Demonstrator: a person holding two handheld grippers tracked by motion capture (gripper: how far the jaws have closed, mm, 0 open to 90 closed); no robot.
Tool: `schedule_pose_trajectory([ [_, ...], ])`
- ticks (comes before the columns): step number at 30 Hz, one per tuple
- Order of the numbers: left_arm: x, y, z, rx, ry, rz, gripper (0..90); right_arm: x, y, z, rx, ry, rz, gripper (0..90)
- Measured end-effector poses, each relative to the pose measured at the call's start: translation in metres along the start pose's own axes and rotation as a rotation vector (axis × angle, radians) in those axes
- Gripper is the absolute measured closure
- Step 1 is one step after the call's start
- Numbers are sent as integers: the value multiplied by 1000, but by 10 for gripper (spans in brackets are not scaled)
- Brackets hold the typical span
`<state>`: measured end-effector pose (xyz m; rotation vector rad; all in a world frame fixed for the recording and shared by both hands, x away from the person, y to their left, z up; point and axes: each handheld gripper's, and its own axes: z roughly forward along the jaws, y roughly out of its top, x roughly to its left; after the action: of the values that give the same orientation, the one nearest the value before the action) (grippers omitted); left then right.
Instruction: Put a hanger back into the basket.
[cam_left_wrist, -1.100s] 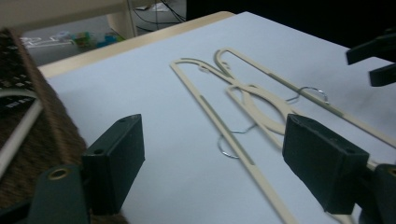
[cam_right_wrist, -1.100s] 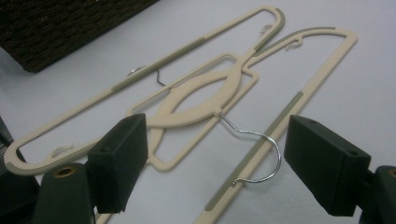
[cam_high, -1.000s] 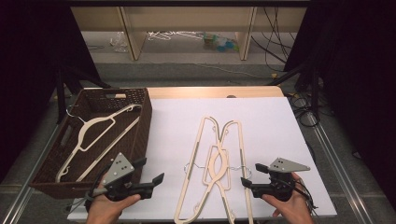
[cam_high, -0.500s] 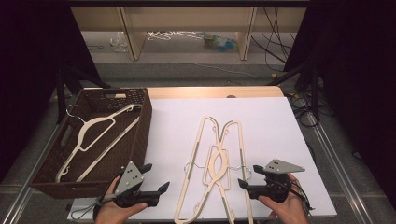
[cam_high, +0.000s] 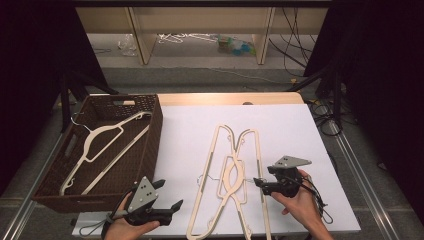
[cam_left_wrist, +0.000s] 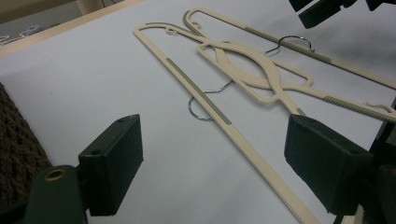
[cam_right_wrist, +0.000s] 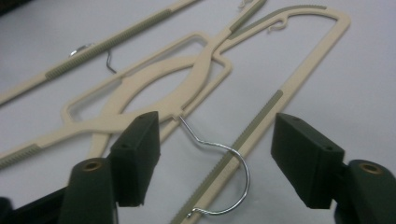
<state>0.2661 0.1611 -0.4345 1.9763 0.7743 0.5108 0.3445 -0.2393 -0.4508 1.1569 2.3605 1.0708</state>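
We read step as reach for pick-up: two interlocked cream plastic hangers (cam_high: 232, 175) lie crossed on white table sheet (cam_high: 185, 140), just right of brown wicker basket (cam_high: 150, 130) holding third cream hanger (cam_high: 102, 145).

Right gripper (cam_high: 257, 182) jaws apart, just been closing, chrome wire hook (cam_right_wrist: 224, 158) between pads, untouched.

Left gripper (cam_high: 175, 206) wide open, empty, near hangers' left bar.

Next, we judge: pinch hook, lift clear, untangle pair.
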Motion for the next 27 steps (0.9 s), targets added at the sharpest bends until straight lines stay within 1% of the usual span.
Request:
schedule_pose_trajectory([
  [1, 0, 0, 0, 0, 0, 0, 196, -1, 1, 0, 18, 3, 0, 372],
  [2, 0, 0, 0, 2, 3, -4, 197, -2, 3, 2, 54, 18, -14, 380],
  [3, 0, -1, 0, 3, 4, -4, 197, -2, 3, 2, 54, 18, -14, 380],
  [4, 2, -2, 0, 1, 1, -1, 197, -4, 3, 4, 66, 20, -18, 391],
  [5, 1, -2, 0, 6, 3, -18, 197, -6, 2, 5, 86, 28, -41, 424],
  [6, 2, -2, 0, 4, 0, -5, 198, -6, 1, 5, 95, 30, -42, 431],
  [7, 2, -3, 1, 7, 4, -15, 198, -6, 0, 7, 82, 25, -40, 442],
  [8, 2, -3, 1, 9, 5, -8, 199, -7, -1, 9, 92, 17, -47, 472],
  [9, 2, -3, 1, 9, 4, -10, 200, -8, -1, 8, 119, 25, -23, 497],
  [10, 2, -3, 1, 15, 3, -5, 201, -9, -1, 9, 130, 28, -18, 509],
  [11, 1, -3, 2, 13, -3, -12, 202, -12, -1, 12, 127, 24, -11, 522],
  [12, 2, -3, 2, 12, -5, 0, 203, -17, -1, 15, 141, 20, -3, 545],
  [13, 2, -3, 2, 15, -4, -1, 204, -22, -2, 17, 149, 31, -14, 558],
  [14, 2, -3, 2, 15, -4, -1, 205, -22, -2, 17, 149, 31, -14, 558],
  [15, 3, -3, 2, 16, -3, 7, 205, -23, -2, 19, 152, 36, 19, 571],
  [16, 3, -3, 2, 18, -3, 7, 205, -26, -3, 19, 176, 52, 34, 588],
  [17, 3, -3, 2, 14, -6, 0, 206, -27, -3, 21, 183, 62, 61, 613],
  [18, 3, -3, 2, 14, -6, 0, 208, -28, -4, 22, 188, 65, 58, 641],
  [19, 2, -4, 2, 14, -6, -14, 210, -30, -5, 23, 191, 66, 37, 672],
  [20, 2, -4, 2, 14, -7, -22, 210, -30, -5, 23, 191, 66, 37, 672],
  [21, 2, -4, 2, 17, -7, -20, 210, -31, -6, 23, 225, 48, 15, 694],
  [22, 2, -4, 2, 20, -3, -9, 210, -31, -6, 23, 225, 48, 15, 694],
  [24, 3, -4, 3, 18, -5, -10, 211, -30, -5, 23, 230, 38, 11, 701],
  [25, 2, -4, 3, 18, -5, -14, 212, -29, -5, 22, 242, 33, 18, 710],
  [26, 3, -4, 3, 20, -7, -2, 212, -28, -5, 22, 247, 25, 12, 716],
  [27, 2, -4, 3, 21, -7, -7, 212, -27, -5, 23, 234, 13, 10, 727],
])
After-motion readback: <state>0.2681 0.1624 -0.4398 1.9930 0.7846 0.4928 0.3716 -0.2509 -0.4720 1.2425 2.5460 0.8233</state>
